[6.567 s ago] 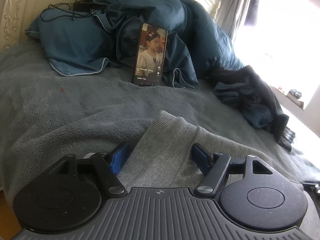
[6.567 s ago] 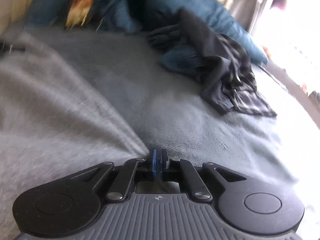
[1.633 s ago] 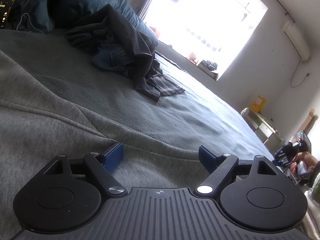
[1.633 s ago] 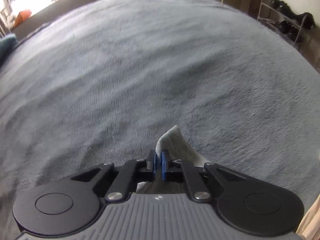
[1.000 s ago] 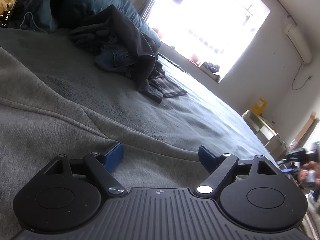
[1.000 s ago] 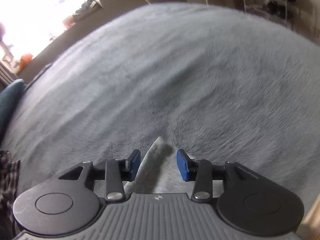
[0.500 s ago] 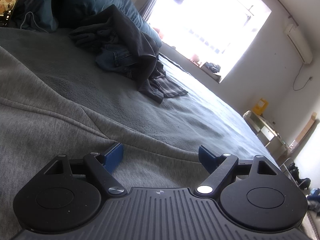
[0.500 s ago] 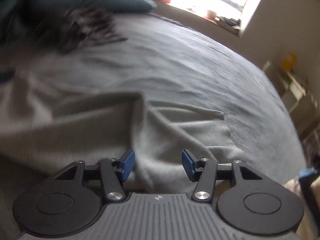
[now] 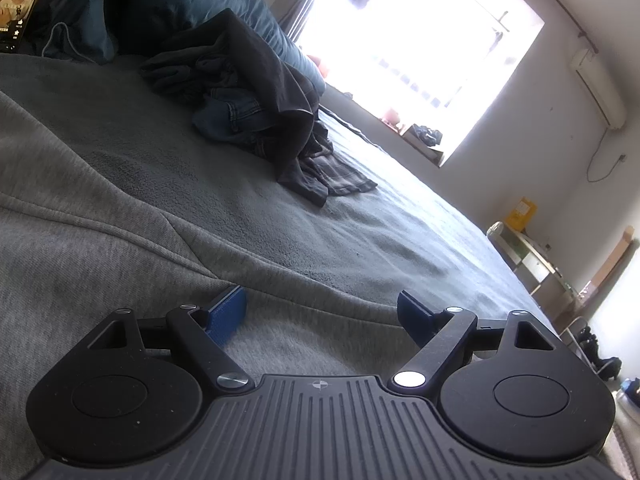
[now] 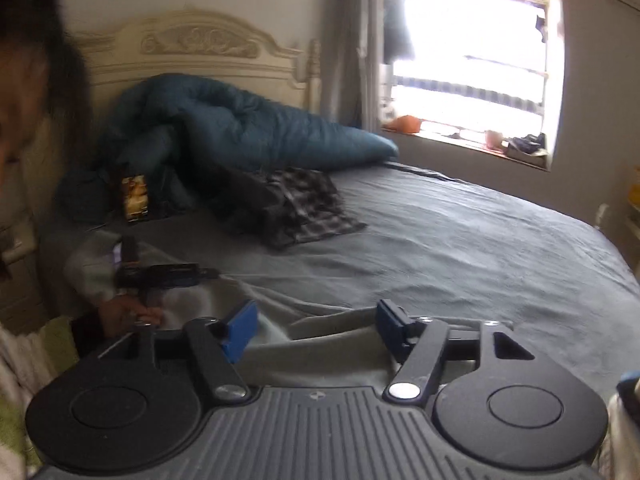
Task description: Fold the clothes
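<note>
Bed (image 10: pixel 460 248) holds grey garment (image 9: pixel 100 264); right tongs (image 10: pixel 316 326) opening, empty.

Phone (image 9: pixel 18 4) screen: small caption lines, apparently text, too tiny to read.

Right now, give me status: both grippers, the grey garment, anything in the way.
Left gripper open, low over grey garment. Right gripper opening, nothing pinched. Garment flat on bed. Dark clothes pile well clear.
</note>
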The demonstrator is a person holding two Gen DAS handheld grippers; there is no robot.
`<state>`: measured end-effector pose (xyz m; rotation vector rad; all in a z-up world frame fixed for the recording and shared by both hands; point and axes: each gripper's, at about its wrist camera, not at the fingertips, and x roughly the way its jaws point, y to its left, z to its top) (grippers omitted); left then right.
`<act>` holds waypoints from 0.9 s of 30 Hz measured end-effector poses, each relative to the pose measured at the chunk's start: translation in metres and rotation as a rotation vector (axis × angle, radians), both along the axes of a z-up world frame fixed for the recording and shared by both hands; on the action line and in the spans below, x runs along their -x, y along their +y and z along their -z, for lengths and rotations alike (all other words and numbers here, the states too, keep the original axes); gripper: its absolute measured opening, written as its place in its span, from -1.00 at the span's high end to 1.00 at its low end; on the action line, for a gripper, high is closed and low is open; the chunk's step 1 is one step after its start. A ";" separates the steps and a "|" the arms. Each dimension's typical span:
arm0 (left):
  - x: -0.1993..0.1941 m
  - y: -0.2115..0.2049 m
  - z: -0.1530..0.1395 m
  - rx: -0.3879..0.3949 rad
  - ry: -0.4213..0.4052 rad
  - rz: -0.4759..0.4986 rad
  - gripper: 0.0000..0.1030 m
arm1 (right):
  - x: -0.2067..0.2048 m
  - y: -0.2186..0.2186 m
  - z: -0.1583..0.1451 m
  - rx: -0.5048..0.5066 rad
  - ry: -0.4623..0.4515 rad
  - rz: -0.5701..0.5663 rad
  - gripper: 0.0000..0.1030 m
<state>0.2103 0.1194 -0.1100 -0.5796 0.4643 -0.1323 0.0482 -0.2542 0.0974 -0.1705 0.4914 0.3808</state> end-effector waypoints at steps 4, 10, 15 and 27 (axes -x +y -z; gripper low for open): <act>0.000 0.000 0.000 0.004 0.000 0.000 -0.63 | -0.066 0.002 0.072 0.190 0.132 0.151 -0.19; 0.000 0.000 0.000 0.002 0.001 0.000 -0.64 | -0.130 0.010 0.145 0.378 0.198 0.158 -0.13; 0.000 0.000 -0.001 0.002 0.001 -0.001 -0.64 | -0.144 0.012 0.164 0.444 0.212 0.185 0.47; 0.003 0.002 -0.001 -0.003 -0.005 -0.041 -0.62 | -0.195 -0.053 0.103 0.477 0.018 0.463 0.87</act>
